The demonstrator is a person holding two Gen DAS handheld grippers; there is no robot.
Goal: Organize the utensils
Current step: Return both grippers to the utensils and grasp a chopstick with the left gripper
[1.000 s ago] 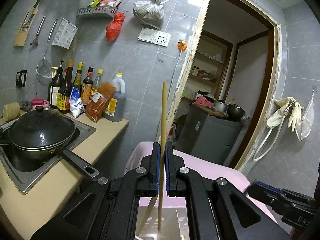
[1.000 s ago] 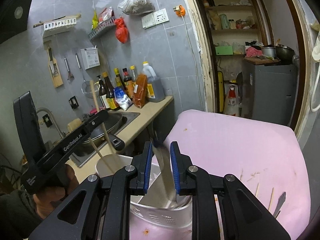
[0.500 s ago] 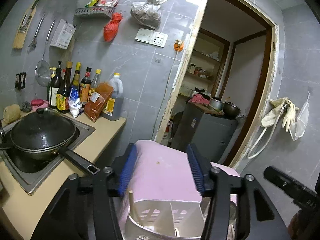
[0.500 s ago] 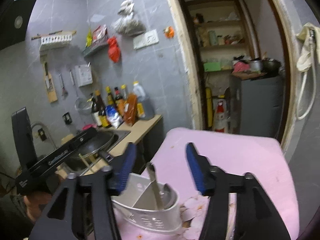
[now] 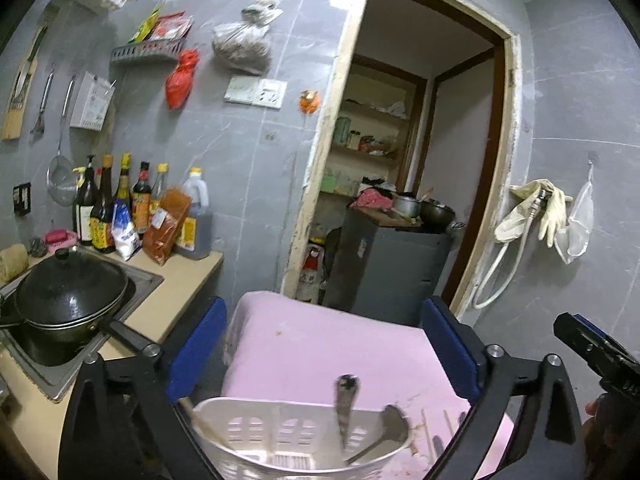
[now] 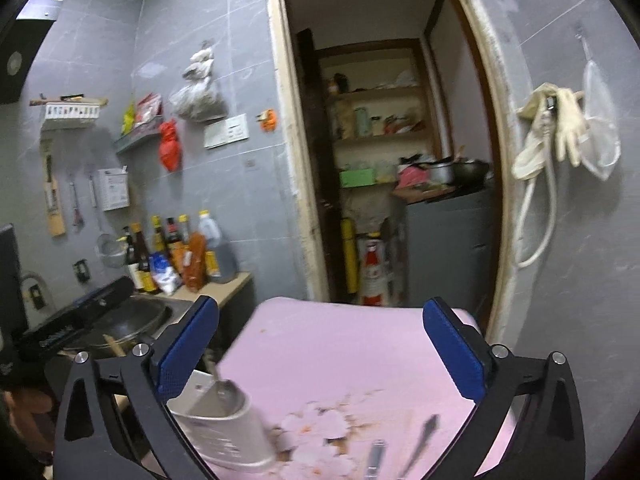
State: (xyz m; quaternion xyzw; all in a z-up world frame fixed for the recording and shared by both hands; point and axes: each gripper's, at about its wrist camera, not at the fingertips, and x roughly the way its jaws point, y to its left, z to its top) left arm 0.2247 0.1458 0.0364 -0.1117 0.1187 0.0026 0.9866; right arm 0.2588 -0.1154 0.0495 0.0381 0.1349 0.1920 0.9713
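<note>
A white slotted utensil holder (image 5: 296,436) stands on the pink table (image 5: 328,344). It holds a metal spoon (image 5: 345,404), a ladle-like utensil (image 5: 388,432) and a wooden chopstick (image 5: 200,420). My left gripper (image 5: 324,352) is wide open and empty above the holder. My right gripper (image 6: 320,354) is wide open and empty. The holder (image 6: 224,428) sits at its lower left with a metal handle (image 6: 216,380) sticking up. Two metal utensils (image 6: 400,452) lie loose on the table (image 6: 344,344). Chopsticks (image 5: 436,428) lie right of the holder.
A counter (image 5: 172,292) at left carries a sink with a black lidded wok (image 5: 68,292) and several sauce bottles (image 5: 132,208). An open doorway (image 5: 404,184) with a grey cabinet (image 5: 384,268) lies behind the table. Gloves and a hose (image 5: 532,216) hang on the right wall.
Both grippers opened wide: the left let go of the chopstick, the right of the metal utensil, both now in the holder. Both grippers rose and drew back.
</note>
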